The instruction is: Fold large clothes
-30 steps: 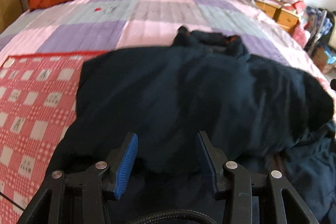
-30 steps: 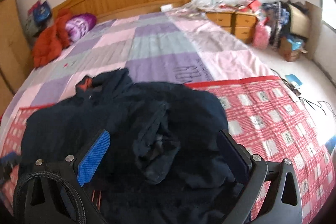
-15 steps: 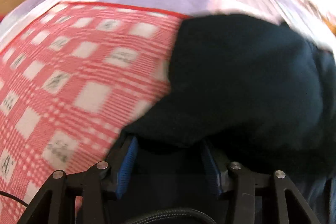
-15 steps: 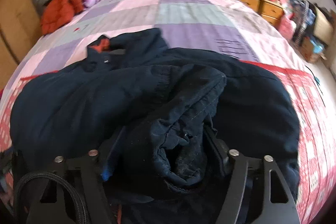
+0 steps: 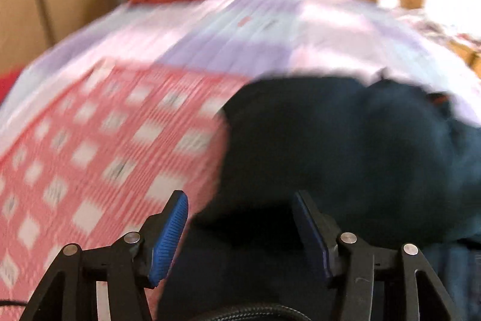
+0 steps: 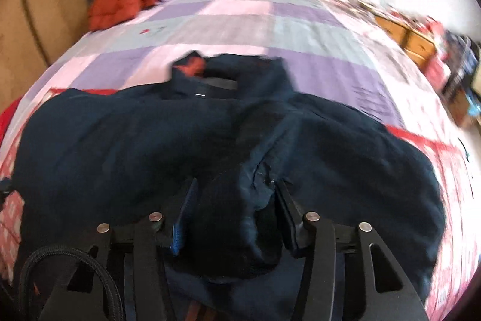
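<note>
Cloth of the dark jacket [image 6: 126, 140] bunches in my clamped right gripper [image 6: 234, 200] for folding, while my left gripper [image 5: 240, 218] gapes empty.

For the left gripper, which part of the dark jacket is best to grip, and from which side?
Probably the left edge of the dark jacket, where it ends against the red checked cloth. The left gripper stands open near that border; coming low from the cloth side lets one finger slide underneath.

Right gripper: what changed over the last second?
The right gripper went from wide open to shut on a bunched fold of the navy jacket. The left gripper, briefly narrowed, is open again at the jacket's edge. Jacket remains on the checked cloth; collar unchanged.
</note>
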`<control>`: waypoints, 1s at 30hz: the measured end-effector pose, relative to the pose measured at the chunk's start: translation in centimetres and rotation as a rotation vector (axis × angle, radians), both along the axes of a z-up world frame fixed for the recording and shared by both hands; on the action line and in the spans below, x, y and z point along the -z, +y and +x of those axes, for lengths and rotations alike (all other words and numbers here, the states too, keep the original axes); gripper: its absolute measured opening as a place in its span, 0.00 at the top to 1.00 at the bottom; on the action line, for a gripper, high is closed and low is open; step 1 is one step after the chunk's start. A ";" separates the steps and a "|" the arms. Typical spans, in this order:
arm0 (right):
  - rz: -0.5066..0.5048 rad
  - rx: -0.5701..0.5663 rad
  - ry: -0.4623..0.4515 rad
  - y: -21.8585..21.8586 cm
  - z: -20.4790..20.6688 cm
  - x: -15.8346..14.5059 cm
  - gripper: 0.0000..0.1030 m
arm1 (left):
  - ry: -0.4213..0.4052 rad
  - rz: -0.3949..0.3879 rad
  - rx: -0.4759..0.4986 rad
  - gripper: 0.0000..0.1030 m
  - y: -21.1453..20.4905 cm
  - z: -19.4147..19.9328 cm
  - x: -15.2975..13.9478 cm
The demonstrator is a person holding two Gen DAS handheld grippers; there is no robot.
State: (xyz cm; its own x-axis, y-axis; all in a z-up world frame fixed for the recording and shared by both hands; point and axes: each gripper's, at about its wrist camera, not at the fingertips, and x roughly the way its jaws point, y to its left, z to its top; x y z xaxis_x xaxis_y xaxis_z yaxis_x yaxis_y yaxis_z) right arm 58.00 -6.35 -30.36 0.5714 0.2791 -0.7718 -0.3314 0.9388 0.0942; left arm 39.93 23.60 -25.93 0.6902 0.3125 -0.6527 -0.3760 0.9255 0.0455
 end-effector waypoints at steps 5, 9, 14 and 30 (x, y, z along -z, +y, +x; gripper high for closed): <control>-0.024 0.023 -0.005 -3.0 -2.1 -0.4 0.47 | -0.041 0.029 0.092 0.39 -2.0 5.2 -1.7; -0.024 0.090 0.021 -4.8 -3.9 -0.2 0.47 | 0.176 0.021 0.077 0.38 -0.7 11.0 2.9; -0.157 0.108 -0.111 -4.2 -7.0 -2.1 0.47 | 0.249 0.058 0.126 0.39 -1.5 11.3 5.3; -0.083 -0.049 -0.034 4.3 2.3 1.4 0.28 | 0.239 -0.032 0.086 0.35 1.6 17.1 7.3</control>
